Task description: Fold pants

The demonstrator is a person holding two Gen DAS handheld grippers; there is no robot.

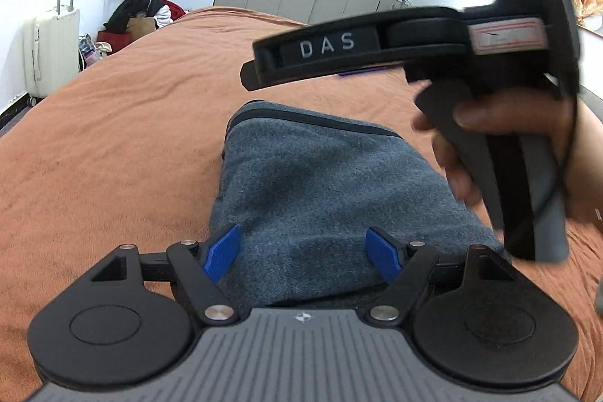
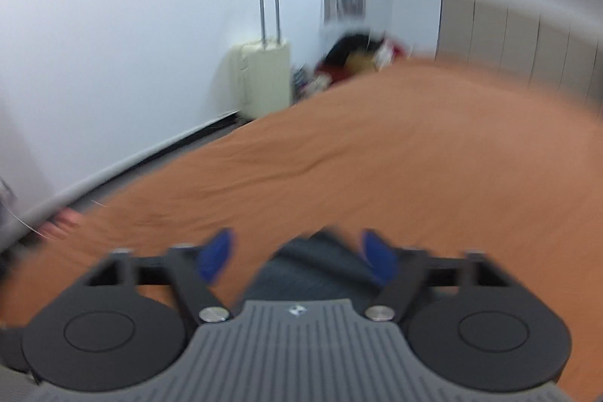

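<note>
While folded gray pants lie on orange bed: left gripper jaws wide, right gripper jaws wide, gripping nothing.

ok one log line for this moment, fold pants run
pants: folded on bed | left hand-held gripper: open over pants | right hand-held gripper: open, empty

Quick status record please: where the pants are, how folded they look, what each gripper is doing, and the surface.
pants: grey, folded into a compact stack, lying flat
surface: orange bedspread
left gripper: open, blue pads apart over the near edge of the pants, not pinching
right gripper: open, nothing gripped; view blurred
right hand: holding its gripper above the pants
background: white suitcase by the wall
</note>
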